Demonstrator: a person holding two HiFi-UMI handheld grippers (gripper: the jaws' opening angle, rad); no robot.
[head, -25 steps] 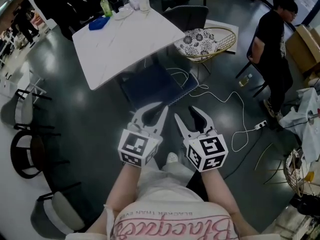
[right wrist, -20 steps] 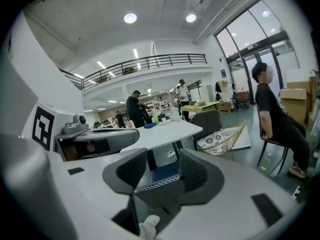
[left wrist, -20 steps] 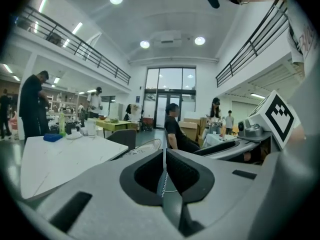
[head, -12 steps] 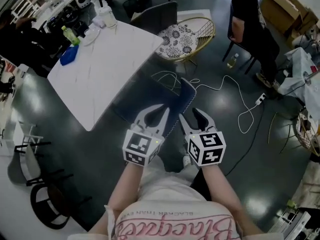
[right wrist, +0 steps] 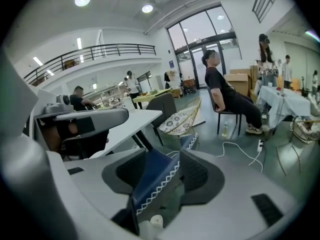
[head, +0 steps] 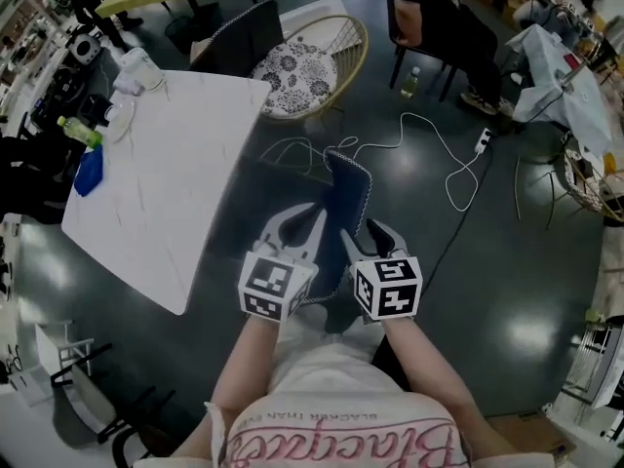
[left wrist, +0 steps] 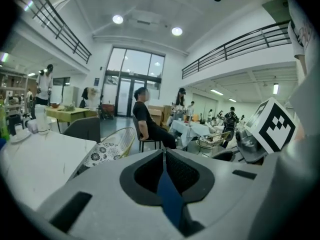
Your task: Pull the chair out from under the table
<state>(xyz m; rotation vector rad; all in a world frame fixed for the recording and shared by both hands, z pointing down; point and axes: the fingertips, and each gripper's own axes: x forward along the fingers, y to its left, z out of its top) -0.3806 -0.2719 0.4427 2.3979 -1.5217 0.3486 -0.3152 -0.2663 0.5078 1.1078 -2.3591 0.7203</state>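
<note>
The blue chair point(head: 348, 185), its back edged with white stitching, stands on the dark floor just right of the white table point(head: 166, 174), apart from it. My left gripper point(head: 304, 216) is shut on the top edge of the chair back; the left gripper view shows a thin blue strip point(left wrist: 169, 196) pinched between the jaws. My right gripper point(head: 363, 234) is shut on the same back a little further right, and the stitched blue edge point(right wrist: 156, 178) fills the gap between its jaws. The seat is mostly hidden under the grippers.
A wicker chair with a floral cushion point(head: 297, 66) and a dark chair point(head: 244, 32) stand beyond the table. A white cable point(head: 429, 154) runs over the floor to a power strip point(head: 481, 141). A seated person point(head: 429, 13) is at the back. A bottle point(head: 78, 130) and a blue cloth point(head: 88, 171) lie on the table.
The chair, tucked under the table edge a second ago, has come out toward me and now stands apart from the table. Both grippers came back with it, and my view has swung left.
</note>
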